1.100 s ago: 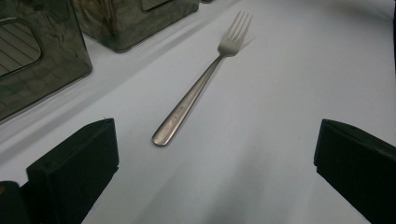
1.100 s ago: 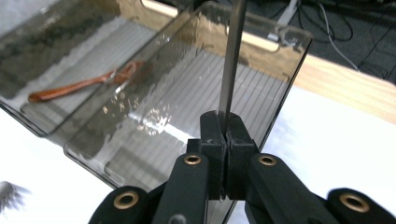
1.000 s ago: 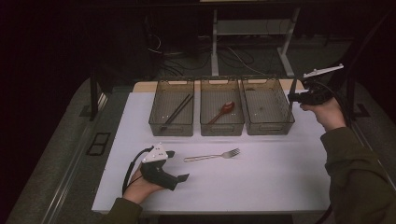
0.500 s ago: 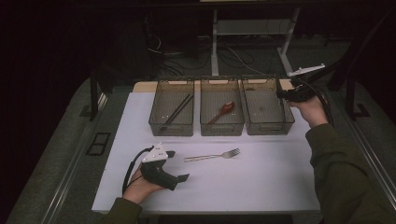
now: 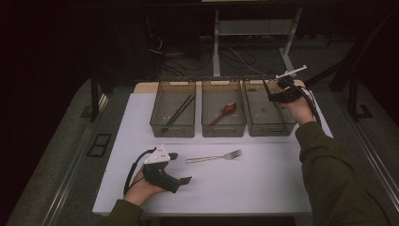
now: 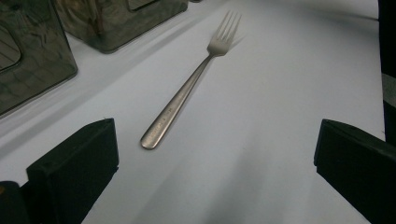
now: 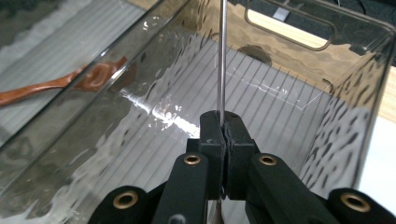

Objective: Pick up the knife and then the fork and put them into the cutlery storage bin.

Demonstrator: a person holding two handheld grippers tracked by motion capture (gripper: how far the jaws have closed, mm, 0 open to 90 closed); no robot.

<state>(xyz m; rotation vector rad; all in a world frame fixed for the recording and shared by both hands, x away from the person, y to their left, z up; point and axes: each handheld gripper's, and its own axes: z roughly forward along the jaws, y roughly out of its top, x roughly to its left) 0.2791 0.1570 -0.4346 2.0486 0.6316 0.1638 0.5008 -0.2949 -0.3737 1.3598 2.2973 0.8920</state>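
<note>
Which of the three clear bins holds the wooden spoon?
The middle bin: a reddish wooden spoon lies inside, while the left bin holds dark chopsticks.

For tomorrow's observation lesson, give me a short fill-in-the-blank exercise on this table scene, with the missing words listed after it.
1. The fork lies on the white table, outside the three ____.
2. The wooden spoon lies in the ____ bin.
3. The right gripper is shut on a thin ____ piece of cutlery.
4. The left gripper has its jaws ____.

Missing words: bins; middle; metal; open

The thin metal piece (image 7: 222, 56) in the right claw (image 7: 223, 122) runs off the top edge (its kind unreadable, its far end unseen).
</note>
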